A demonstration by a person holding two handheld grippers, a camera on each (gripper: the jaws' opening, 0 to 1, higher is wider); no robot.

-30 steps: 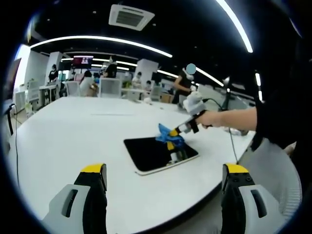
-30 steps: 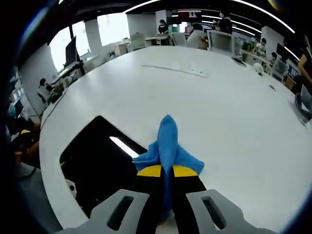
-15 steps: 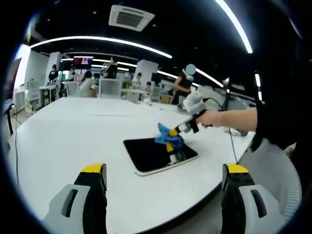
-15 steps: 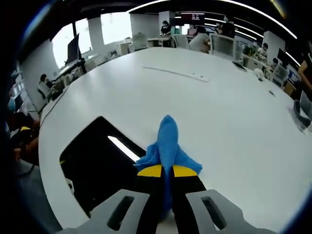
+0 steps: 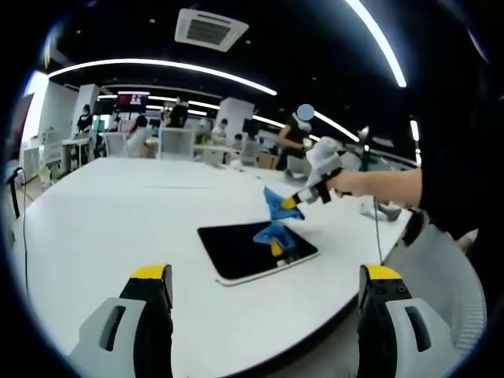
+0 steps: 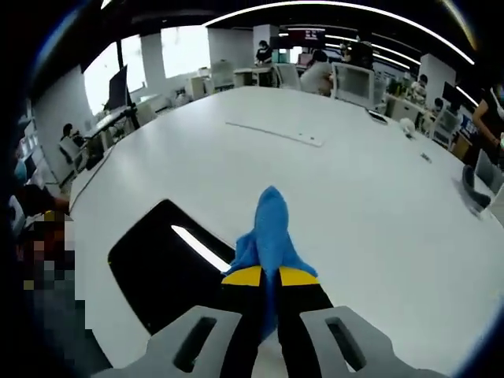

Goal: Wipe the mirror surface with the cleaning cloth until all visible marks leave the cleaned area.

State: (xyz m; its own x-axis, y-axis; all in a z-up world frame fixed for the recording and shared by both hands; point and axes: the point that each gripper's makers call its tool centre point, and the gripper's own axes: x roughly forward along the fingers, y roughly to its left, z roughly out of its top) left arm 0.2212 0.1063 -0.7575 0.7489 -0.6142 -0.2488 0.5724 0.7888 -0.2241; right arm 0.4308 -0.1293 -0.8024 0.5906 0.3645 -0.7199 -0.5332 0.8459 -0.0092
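- Open-plan office, people at desks in the background; large round white table is the work surface.
- Flat dark rectangular mirror lies near the table's edge.
- Right gripper pinches a crumpled blue cleaning cloth, held above the mirror, apparently off the glass.
- Left gripper: jaws spread, holding nothing, well back from the mirror.
- Step, by my read: between wiping strokes. Next: lower the cloth onto the glass and sweep across.
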